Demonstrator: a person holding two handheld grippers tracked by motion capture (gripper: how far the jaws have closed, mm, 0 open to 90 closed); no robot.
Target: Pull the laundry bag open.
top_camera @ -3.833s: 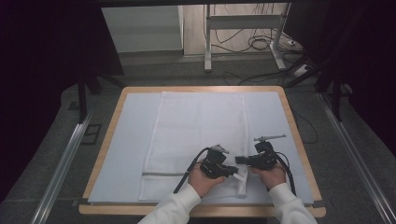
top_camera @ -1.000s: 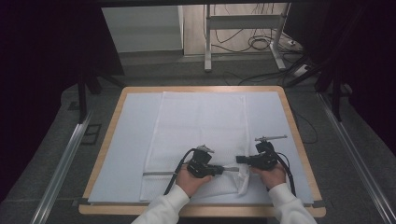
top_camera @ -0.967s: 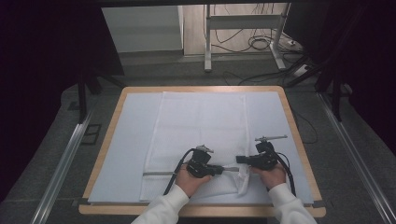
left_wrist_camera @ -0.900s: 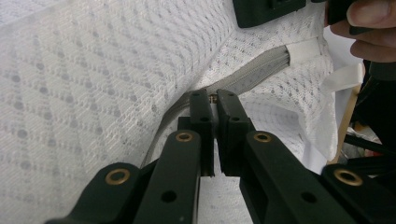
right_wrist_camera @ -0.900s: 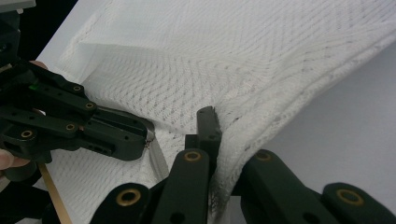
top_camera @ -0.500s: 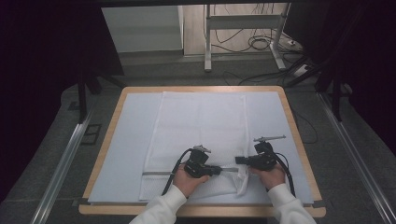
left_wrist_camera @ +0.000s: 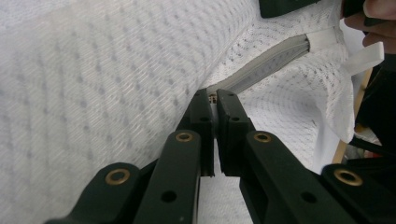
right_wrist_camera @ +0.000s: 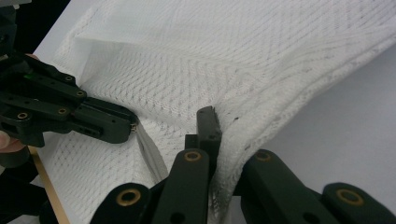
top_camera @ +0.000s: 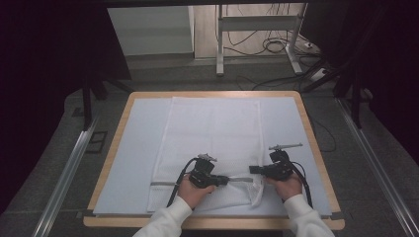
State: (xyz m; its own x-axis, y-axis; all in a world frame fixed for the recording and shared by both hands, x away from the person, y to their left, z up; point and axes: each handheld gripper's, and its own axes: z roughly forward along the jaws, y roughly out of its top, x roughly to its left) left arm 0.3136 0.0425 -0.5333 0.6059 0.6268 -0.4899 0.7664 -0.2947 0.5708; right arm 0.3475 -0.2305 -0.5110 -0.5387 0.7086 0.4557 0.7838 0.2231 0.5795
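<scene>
White mesh bag point(top_camera: 212, 143) spread flat at centre of the counter point(top_camera: 123, 163), near edge bunched at lower centre of the high view. Left gripper point(top_camera: 223, 180) pinching the grey zipper point(left_wrist_camera: 268, 63), fingers point(left_wrist_camera: 201, 116) pressed together on its pull, mostly hidden between them. Right gripper point(top_camera: 253, 170) clamped on the bag's corner, one finger buried under mesh. Forearms cut off at bottom edge.
</scene>
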